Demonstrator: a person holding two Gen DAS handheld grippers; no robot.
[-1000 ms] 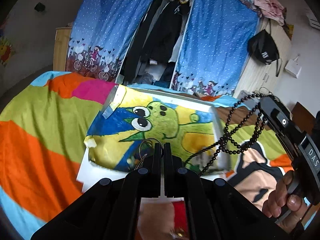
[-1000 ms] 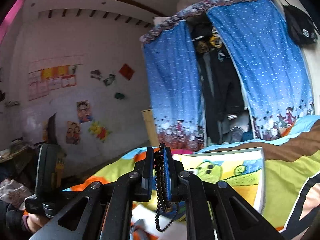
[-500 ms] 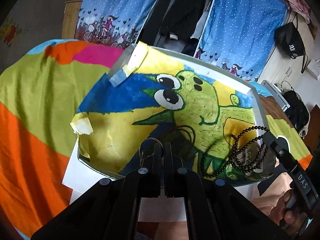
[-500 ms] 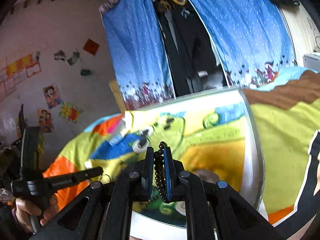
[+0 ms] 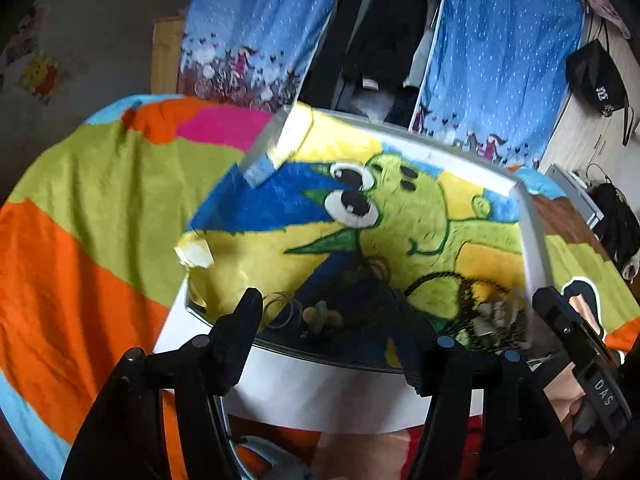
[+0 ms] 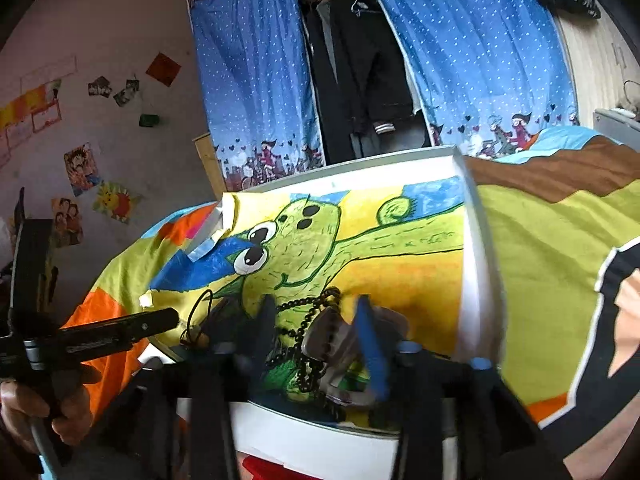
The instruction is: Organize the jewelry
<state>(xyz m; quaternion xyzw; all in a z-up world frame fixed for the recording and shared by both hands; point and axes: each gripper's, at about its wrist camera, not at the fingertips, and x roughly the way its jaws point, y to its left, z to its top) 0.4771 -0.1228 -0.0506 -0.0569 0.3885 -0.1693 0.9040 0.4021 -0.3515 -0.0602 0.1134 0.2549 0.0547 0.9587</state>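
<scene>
The left gripper (image 5: pixel 326 312) is opening, its jaws spreading over thin wire rings (image 5: pixel 282 310). The right gripper (image 6: pixel 316 330) is opening astride the black beaded necklace (image 6: pixel 304 320), limp, light and tangle-prone; take it mid-strand. Both are lying at six o'clock inside the white-rimmed tray (image 6: pixel 476 280), open toward twelve.

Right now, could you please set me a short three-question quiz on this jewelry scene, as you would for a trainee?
1. True or false: the black bead necklace lies on the tray with the cartoon drawing.
2. Which item sits between the fingers of the left gripper? A) thin wire rings B) a watch C) a spoon
3. Fill in: the bedspread under the tray has green, pink, blue and ______ patches.

Key
1. True; it is piled near the tray's front edge, between the opening fingers of the right gripper.
2. A
3. Orange
</scene>
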